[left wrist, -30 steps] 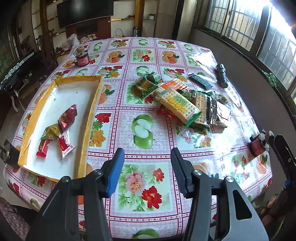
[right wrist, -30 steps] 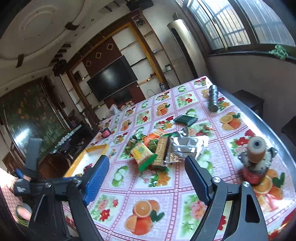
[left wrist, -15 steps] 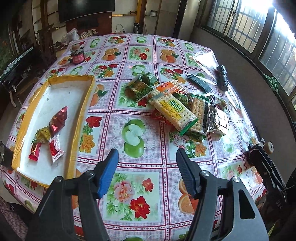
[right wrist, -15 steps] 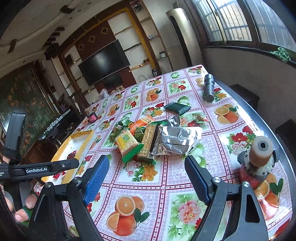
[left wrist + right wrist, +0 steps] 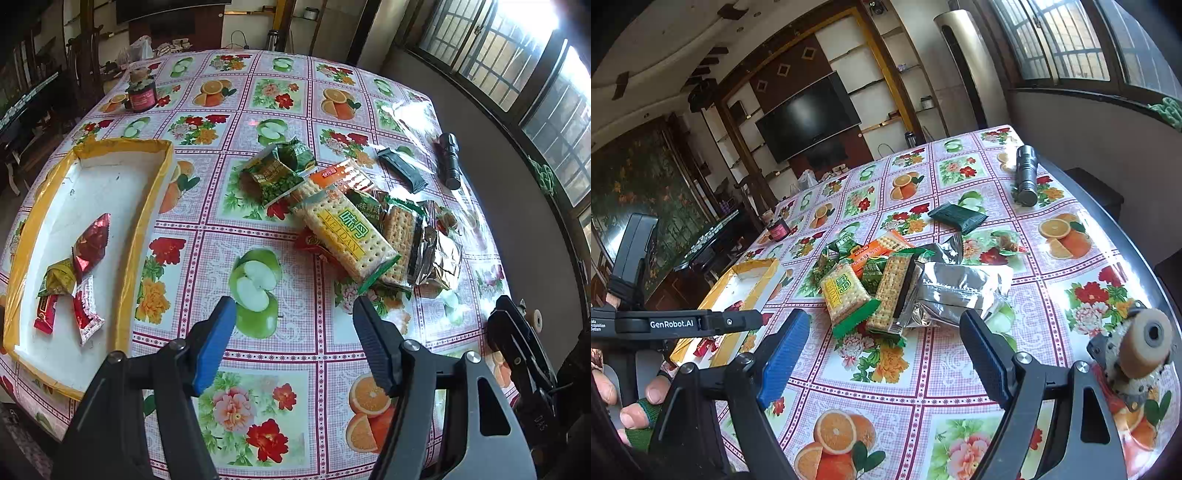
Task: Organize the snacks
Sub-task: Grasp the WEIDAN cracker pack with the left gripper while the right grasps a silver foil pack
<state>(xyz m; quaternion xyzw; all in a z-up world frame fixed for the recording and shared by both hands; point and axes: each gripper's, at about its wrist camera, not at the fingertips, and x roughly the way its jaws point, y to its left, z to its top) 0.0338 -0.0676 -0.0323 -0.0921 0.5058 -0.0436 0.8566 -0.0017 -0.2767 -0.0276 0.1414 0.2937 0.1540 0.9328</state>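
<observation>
Slippery foil and plastic: snack packets (image 5: 354,225) heaped mid-table, box (image 5: 92,236) well apart at left. Left gripper (image 5: 293,321) and right gripper (image 5: 882,336) both spread wide, empty. Probably overlapping, so likely to drag neighbours.

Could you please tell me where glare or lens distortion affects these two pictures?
Left wrist view: window light blows out the upper right corner and glares on the tablecloth near the flashlight; the fisheye bows the table edges. Right wrist view: glare whitens the right table rim, the walls curve, and the cracker pack stays sharp.
</observation>
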